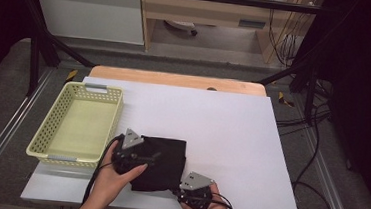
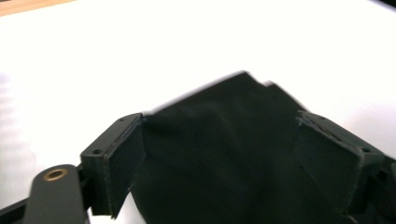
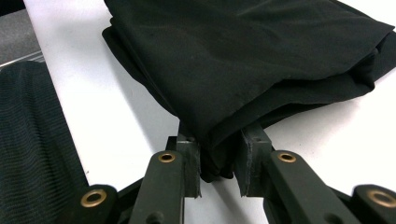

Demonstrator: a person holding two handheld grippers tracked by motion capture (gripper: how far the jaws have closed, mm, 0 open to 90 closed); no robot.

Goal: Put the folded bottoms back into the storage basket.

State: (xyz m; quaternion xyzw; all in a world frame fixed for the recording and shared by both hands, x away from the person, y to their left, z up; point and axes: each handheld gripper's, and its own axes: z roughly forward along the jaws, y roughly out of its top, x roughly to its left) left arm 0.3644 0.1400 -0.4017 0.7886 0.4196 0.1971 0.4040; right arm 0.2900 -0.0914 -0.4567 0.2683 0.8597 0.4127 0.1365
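I am working on a folded black cloth garment [image 1: 163, 163] that is lying on the white table sheet [image 1: 222, 127] in the lower middle of the high view, just right of the pale yellow perforated plastic basket [image 1: 79, 123] at the left. My right gripper [image 1: 192, 191] is sitting at the bottom of that view, at the garment's lower right corner; in the right gripper view its jaws are clenching a bunched fold of the black fabric [image 3: 243, 60], which is spreading away across the upper part of the frame. My left gripper [image 1: 142, 156] is resting over the garment's left side. In the left gripper view its jaws are standing wide apart, released, with the black fabric [image 2: 219, 154] lying between and below them, pressed by neither pad.
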